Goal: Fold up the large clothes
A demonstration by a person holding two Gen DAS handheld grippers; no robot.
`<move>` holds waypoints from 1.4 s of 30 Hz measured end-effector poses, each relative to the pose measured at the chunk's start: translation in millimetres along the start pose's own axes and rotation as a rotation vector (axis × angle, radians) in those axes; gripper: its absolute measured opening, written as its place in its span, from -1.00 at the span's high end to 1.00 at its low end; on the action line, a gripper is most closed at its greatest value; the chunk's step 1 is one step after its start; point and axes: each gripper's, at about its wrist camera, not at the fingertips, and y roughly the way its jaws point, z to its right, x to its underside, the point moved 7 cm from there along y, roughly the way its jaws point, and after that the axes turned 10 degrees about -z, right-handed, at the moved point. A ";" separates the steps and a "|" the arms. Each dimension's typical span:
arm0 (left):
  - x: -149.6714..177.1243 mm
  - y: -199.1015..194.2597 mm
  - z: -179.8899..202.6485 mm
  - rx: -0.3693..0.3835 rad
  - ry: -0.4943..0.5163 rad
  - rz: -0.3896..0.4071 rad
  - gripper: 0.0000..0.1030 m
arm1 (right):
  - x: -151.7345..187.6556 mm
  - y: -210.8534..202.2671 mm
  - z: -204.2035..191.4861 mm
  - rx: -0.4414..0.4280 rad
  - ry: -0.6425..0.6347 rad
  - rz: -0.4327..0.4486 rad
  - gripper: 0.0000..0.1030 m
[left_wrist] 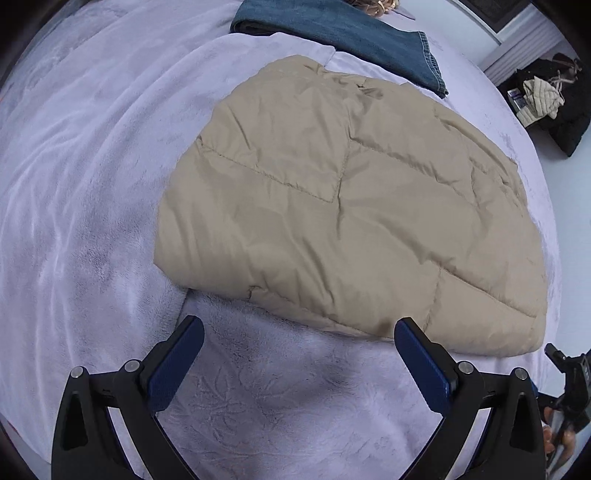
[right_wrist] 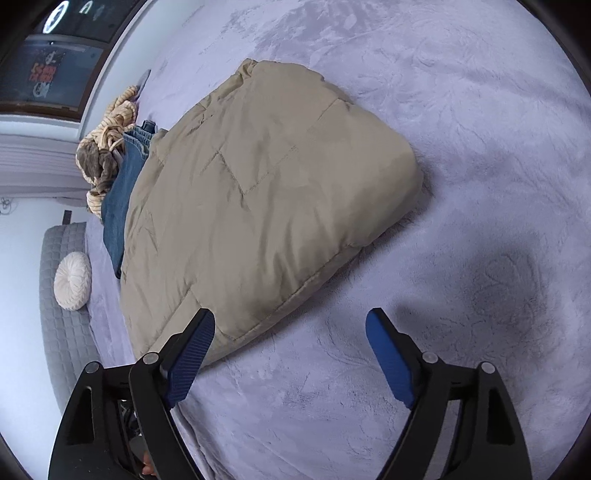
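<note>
A beige quilted puffer garment (left_wrist: 343, 206) lies folded into a thick pad on the lavender plush blanket (left_wrist: 92, 184). My left gripper (left_wrist: 299, 328) hovers open just before its near edge, with only blanket between the blue pads. In the right wrist view the same garment (right_wrist: 258, 206) lies slantwise on the blanket (right_wrist: 461, 147). My right gripper (right_wrist: 291, 321) is open beside the garment's near corner; its left finger (right_wrist: 192, 350) overlaps that corner in the picture, and nothing is gripped.
Folded blue jeans (left_wrist: 343, 33) lie beyond the garment, with a striped cream and brown heap (right_wrist: 107, 147) past them. A round white cushion (right_wrist: 72, 280) rests on a grey quilted headboard. Dark bags and clothes (left_wrist: 546, 103) sit off the bed's right side.
</note>
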 end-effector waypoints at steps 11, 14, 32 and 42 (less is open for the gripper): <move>-3.3 13.8 -14.9 0.247 -0.152 -0.013 -1.00 | -14.1 24.1 -3.3 -0.148 0.084 -0.023 -0.72; -8.3 20.5 -24.1 0.275 -0.166 -0.023 -1.00 | -20.3 35.7 -4.0 -0.213 0.133 -0.038 -0.73; -68.4 48.9 -19.8 0.440 -0.284 0.031 -1.00 | -56.5 68.8 -29.3 -0.380 0.195 -0.035 -1.00; -81.1 40.6 -21.8 0.371 -0.257 0.103 0.39 | -59.8 81.1 -25.7 -0.351 0.247 -0.059 -0.95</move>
